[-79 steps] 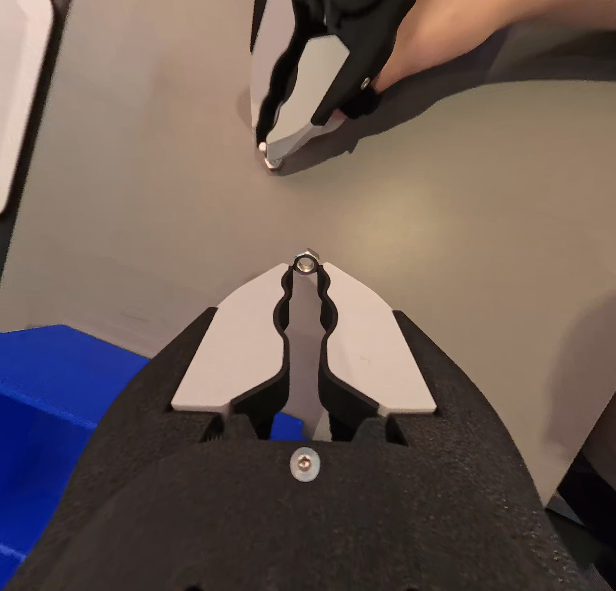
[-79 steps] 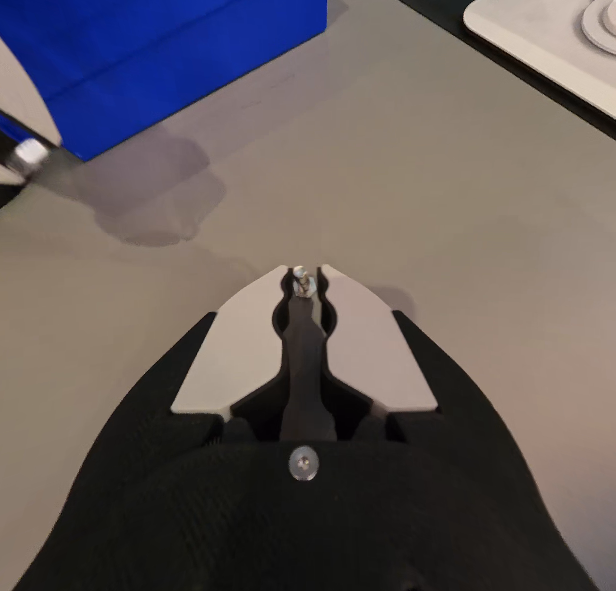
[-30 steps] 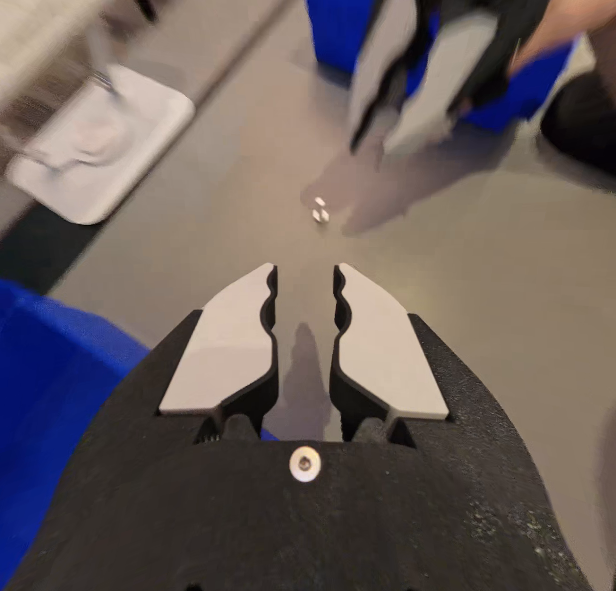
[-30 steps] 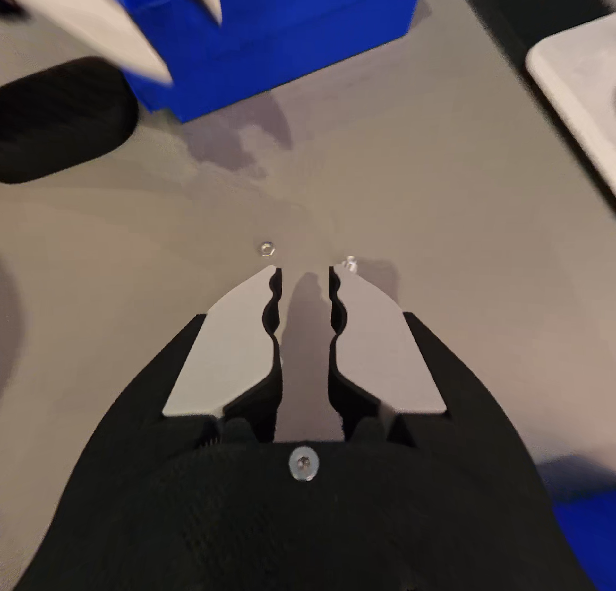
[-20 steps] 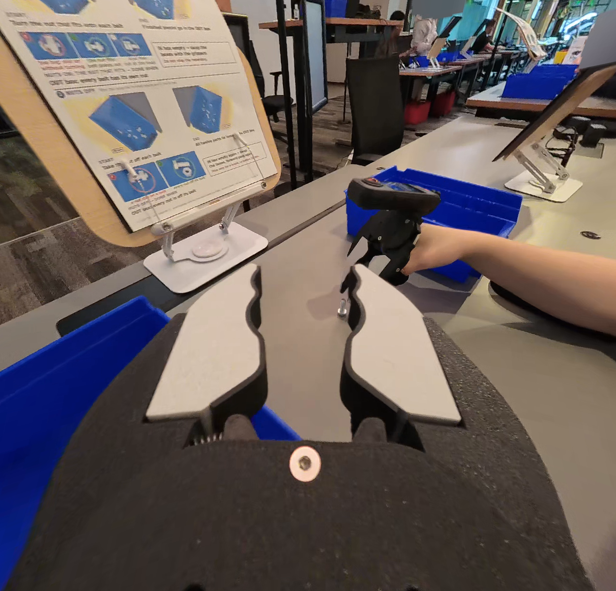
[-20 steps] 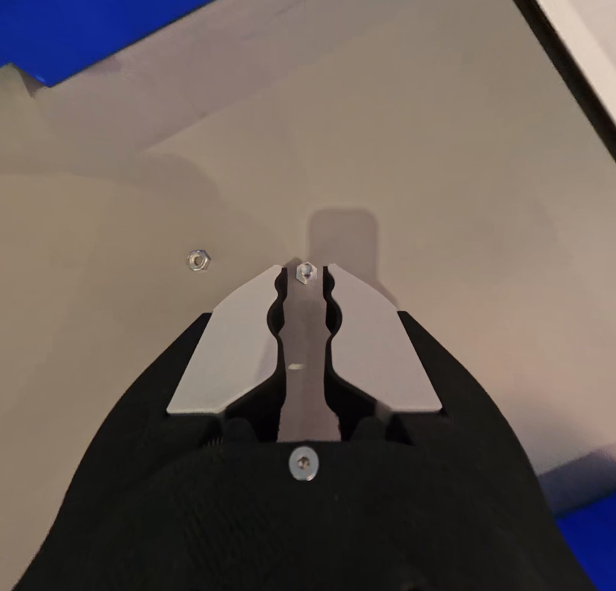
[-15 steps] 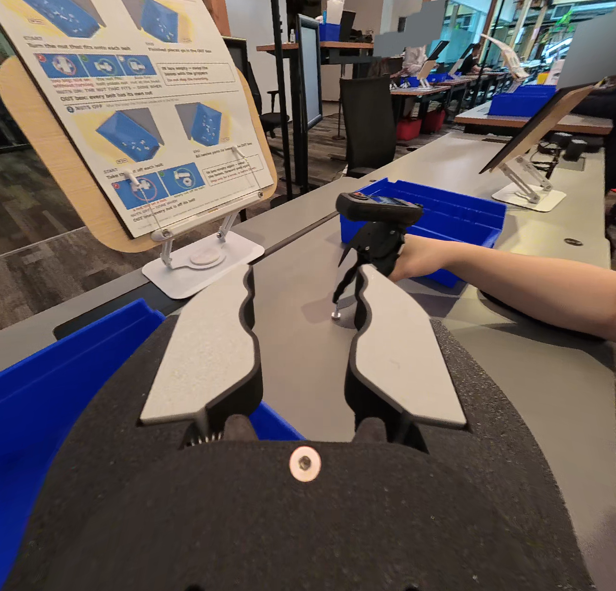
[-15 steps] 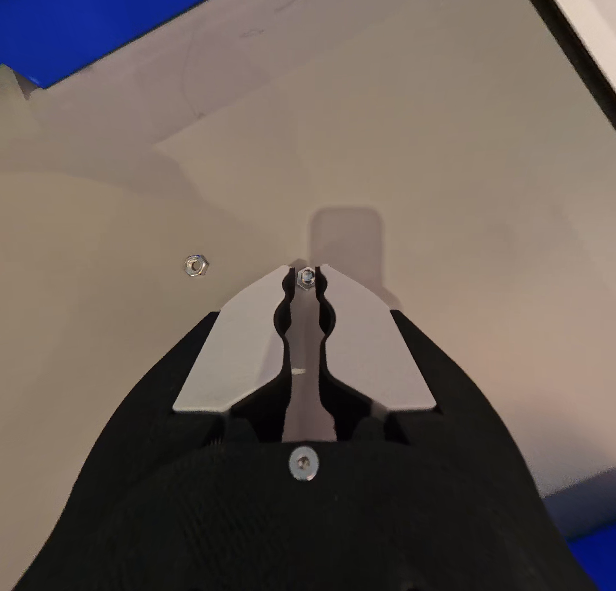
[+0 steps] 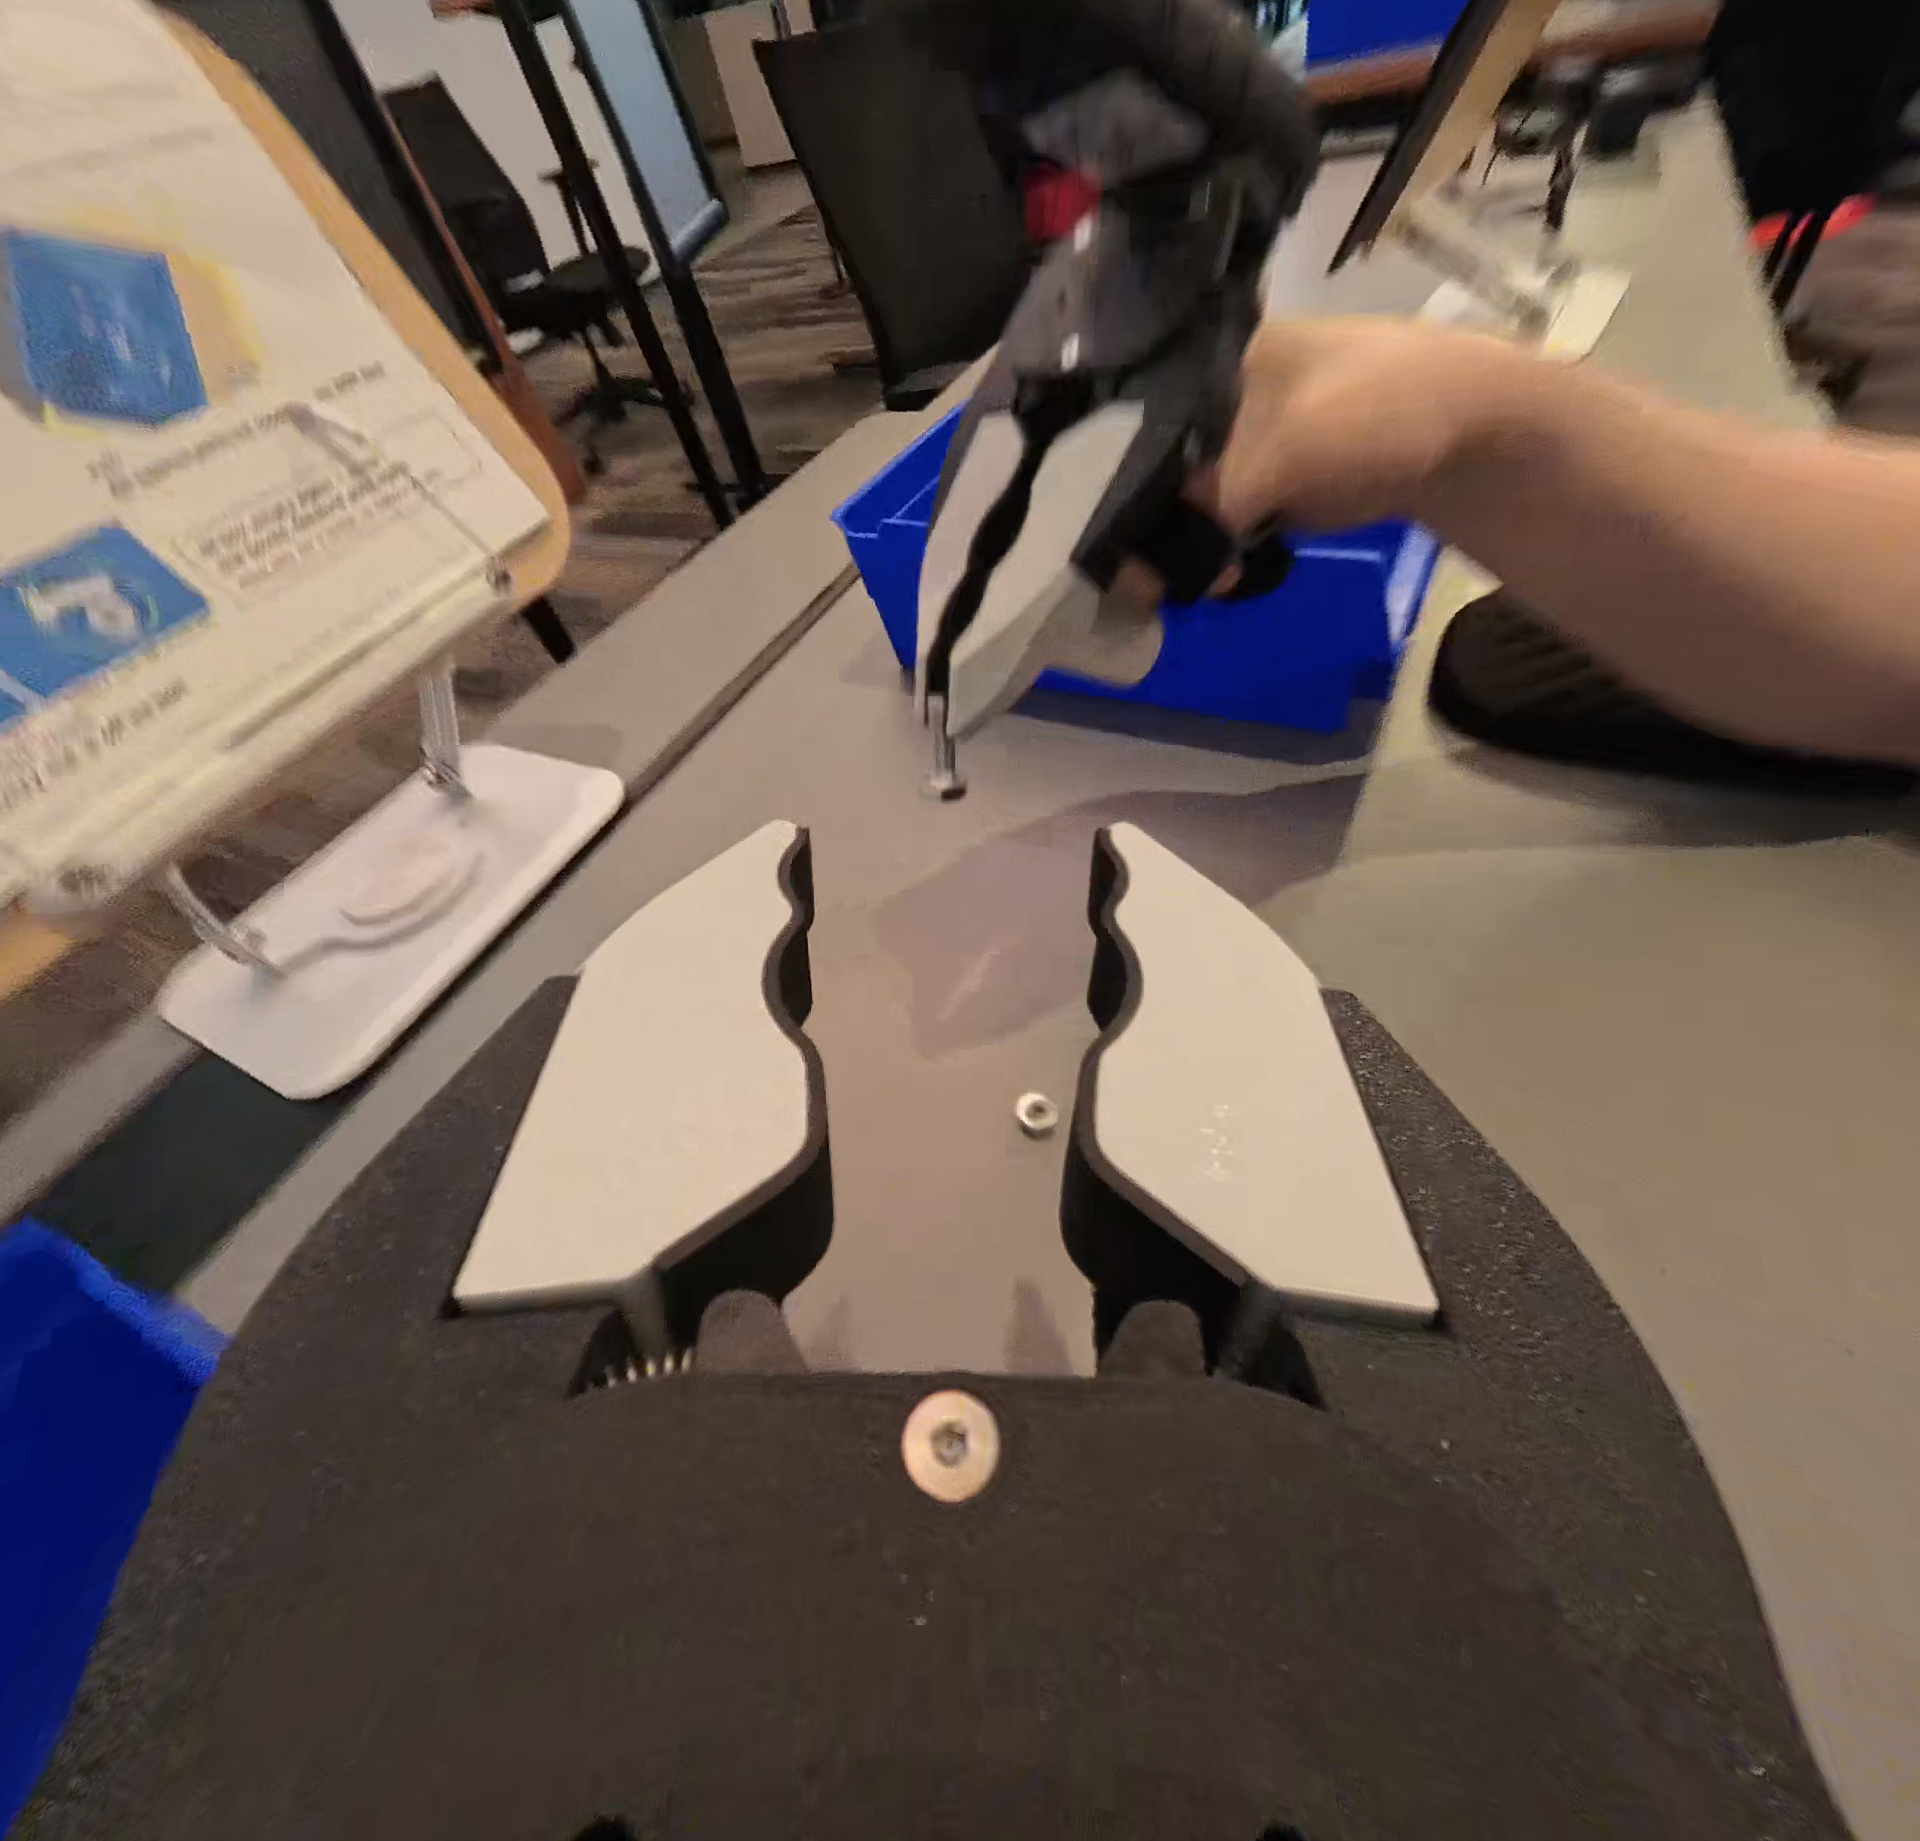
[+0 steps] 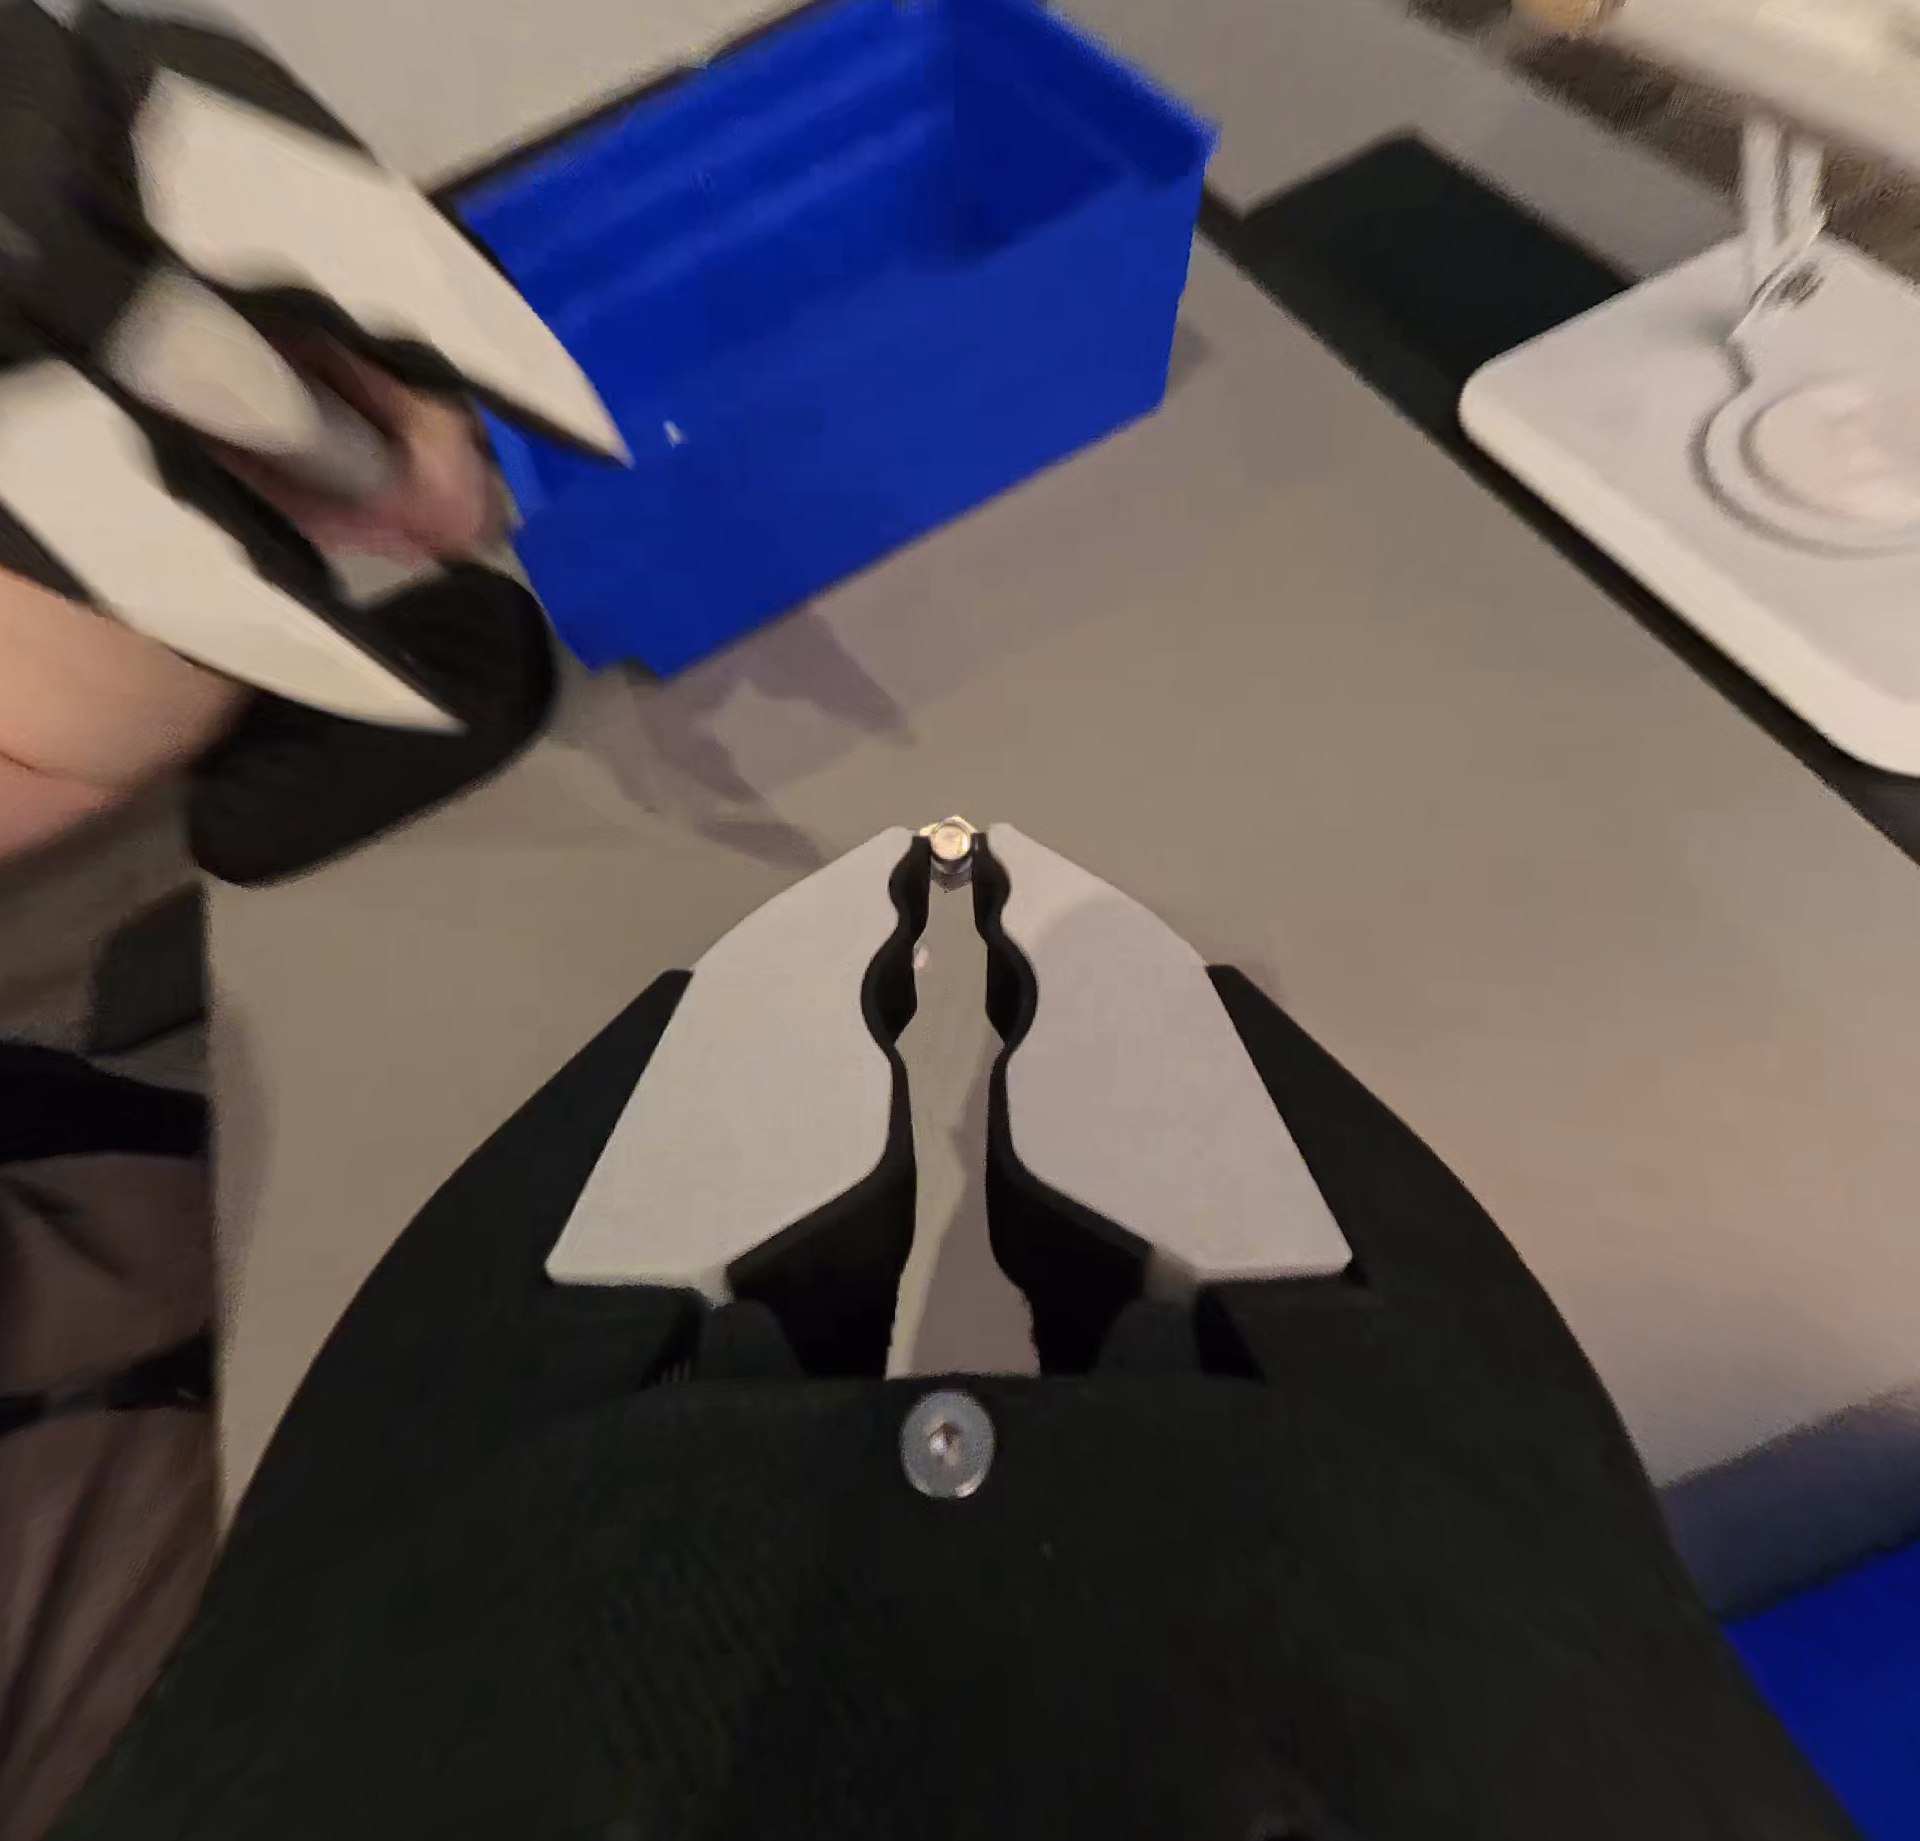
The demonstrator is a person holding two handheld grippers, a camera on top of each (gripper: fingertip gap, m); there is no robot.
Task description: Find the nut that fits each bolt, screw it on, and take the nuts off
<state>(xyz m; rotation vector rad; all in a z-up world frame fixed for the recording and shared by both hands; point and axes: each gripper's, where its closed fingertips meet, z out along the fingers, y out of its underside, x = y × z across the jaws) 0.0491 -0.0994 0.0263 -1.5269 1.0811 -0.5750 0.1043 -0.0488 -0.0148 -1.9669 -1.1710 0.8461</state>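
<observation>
- Bolt (image 9: pixel 940 752) is pinched by its shank at the tips of the right gripper (image 10: pixel 951 841), head down, just above the table (image 9: pixel 1558 1012).
- Left gripper (image 9: pixel 948 846) is spread wide and empty; nut (image 9: pixel 1035 1113) lies flat on the table between its fingers.
- Advised: nut to be clamped across its flats, hole kept in line with the shank; bolt held steady.
- Table is plain grey, matte. Blue bin (image 10: pixel 862 337) and instruction board (image 9: pixel 208 420) on a white stand are nearby; office desks behind, blurred.

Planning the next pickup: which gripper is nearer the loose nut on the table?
Left. The nut lies on the table between the open left gripper's fingers. The right gripper is farther off, shut on the bolt.
</observation>
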